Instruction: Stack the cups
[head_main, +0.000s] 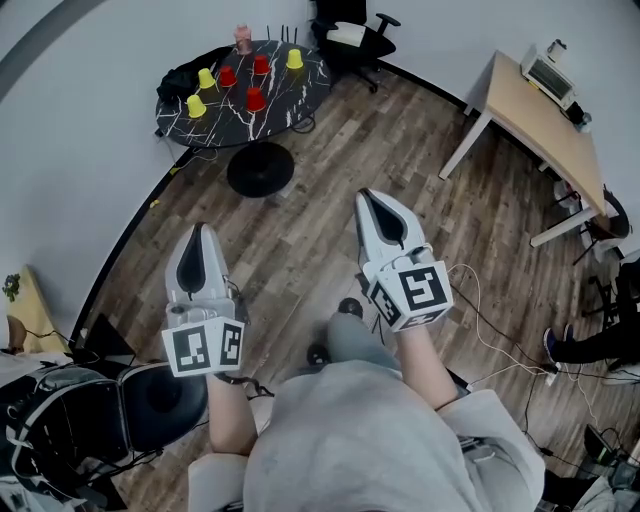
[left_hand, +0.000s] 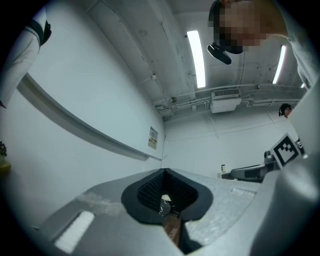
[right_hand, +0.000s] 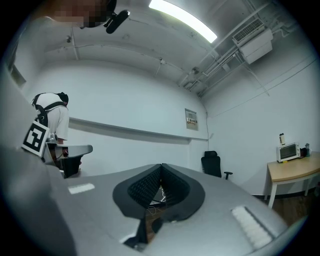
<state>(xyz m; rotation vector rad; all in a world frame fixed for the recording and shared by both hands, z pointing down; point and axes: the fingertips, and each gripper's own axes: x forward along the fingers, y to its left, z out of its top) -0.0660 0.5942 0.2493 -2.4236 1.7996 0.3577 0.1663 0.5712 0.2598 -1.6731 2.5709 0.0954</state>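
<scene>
Six cups (head_main: 255, 99), red and yellow, unstacked across tabletop (head_main: 310, 80); pink item (head_main: 243, 38) at its far edge unclear. Left gripper (head_main: 198, 235) and right gripper (head_main: 370, 200): jaws closed, empty (over floor (head_main: 300, 230), well apart from tabletop). Chair (head_main: 350, 35), desk (head_main: 540, 110) beyond.

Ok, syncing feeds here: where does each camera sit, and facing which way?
Head view: on the head, steeply down at floor, table and cups; left gripper, right gripper, forearms show.
Left gripper view: on it, tilted up at wall, ceiling lights; right gripper's cube shows.
Right gripper view: on it, level toward office chair, desk; left gripper's cube shows.
Shared: both gripper views show the wall notice.
</scene>
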